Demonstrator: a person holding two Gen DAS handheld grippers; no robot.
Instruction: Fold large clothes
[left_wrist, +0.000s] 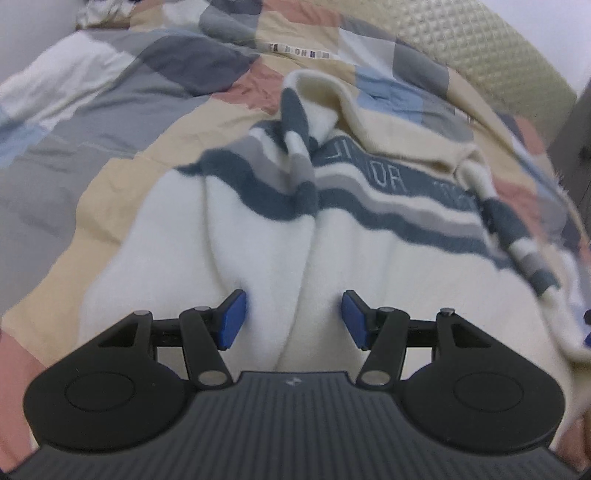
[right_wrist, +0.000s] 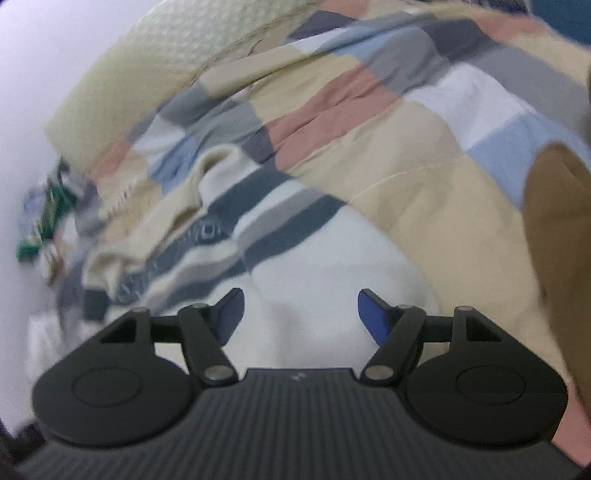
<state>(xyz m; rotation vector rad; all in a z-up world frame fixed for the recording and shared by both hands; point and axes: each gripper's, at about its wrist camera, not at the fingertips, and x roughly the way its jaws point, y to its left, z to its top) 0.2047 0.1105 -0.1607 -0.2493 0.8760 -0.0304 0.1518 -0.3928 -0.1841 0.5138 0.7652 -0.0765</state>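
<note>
Two grippers point down at a cream sweater (left_wrist: 295, 236) lying rumpled on a patchwork quilt (left_wrist: 122, 122) on the bed. My left gripper (left_wrist: 293, 319) has its fingers spread with a soft fold of sweater between the blue pads (left_wrist: 232, 317), which I judge are not pressing on it. My right gripper (right_wrist: 299, 315) is also spread, over another white fold, gripping nothing.

What could go wrong, as I judge it: closing on these thick ridges could catch only the top layer or several layers at once, so the fold would drag crooked. The quilt beyond the fingers could also get pinched along with the hem.

Beyond the left fingers, that view shows the striped band with lettering and a twisted sleeve (left_wrist: 295, 122). Only the right view shows a brown sleeve (right_wrist: 554, 221) to the right of its fingers, and blurred clutter (right_wrist: 44, 214) far left.
</note>
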